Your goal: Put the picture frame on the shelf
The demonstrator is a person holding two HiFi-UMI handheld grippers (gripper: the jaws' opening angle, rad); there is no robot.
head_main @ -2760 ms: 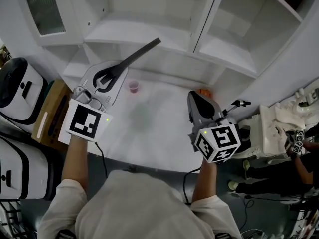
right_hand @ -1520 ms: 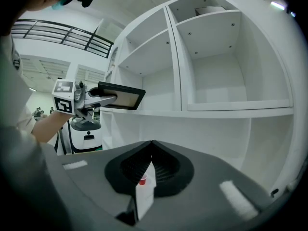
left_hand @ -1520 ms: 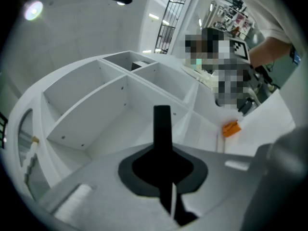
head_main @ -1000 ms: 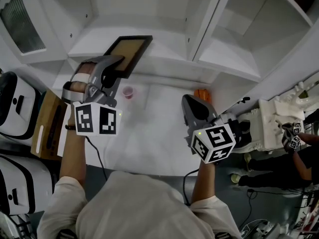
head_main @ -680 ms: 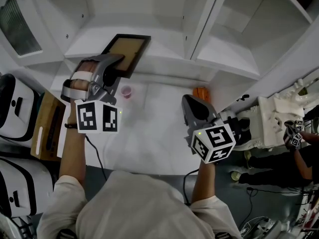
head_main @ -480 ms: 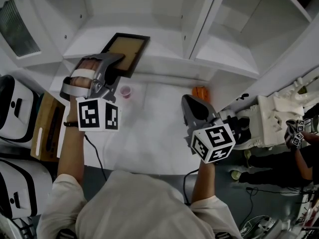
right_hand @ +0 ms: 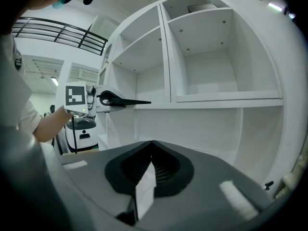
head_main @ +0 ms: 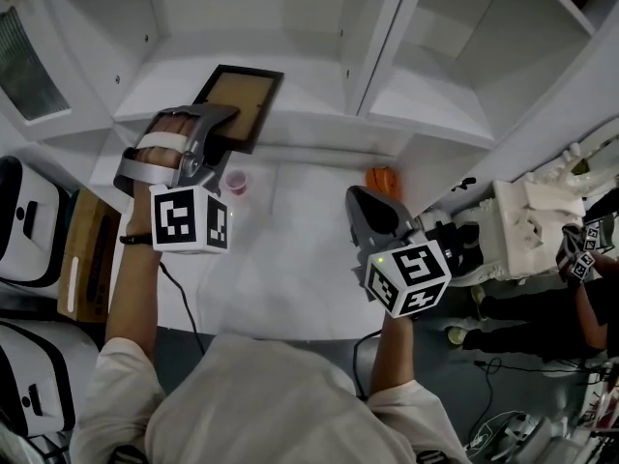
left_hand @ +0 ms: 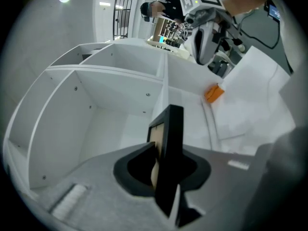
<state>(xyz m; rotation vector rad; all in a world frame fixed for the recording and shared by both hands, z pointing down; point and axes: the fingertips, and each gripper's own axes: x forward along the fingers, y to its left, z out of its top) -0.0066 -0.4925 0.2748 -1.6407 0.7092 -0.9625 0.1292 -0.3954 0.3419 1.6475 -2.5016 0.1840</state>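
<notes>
The left gripper has just been easing its jaws apart around the black-rimmed, tan-faced picture frame, which lies flat at the front edge of the white shelf's left compartment, so placement looks nearly done, while the right gripper hangs closed and empty.

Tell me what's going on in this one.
A person holds a gripper in each hand. The left gripper is at a low shelf of a white shelving unit, with a black picture frame between its jaws, lying flat on that shelf. The jaws have just been opening, so the frame looks to be let go. The right gripper is shut and empty, held above the white table, taking no part.
</notes>
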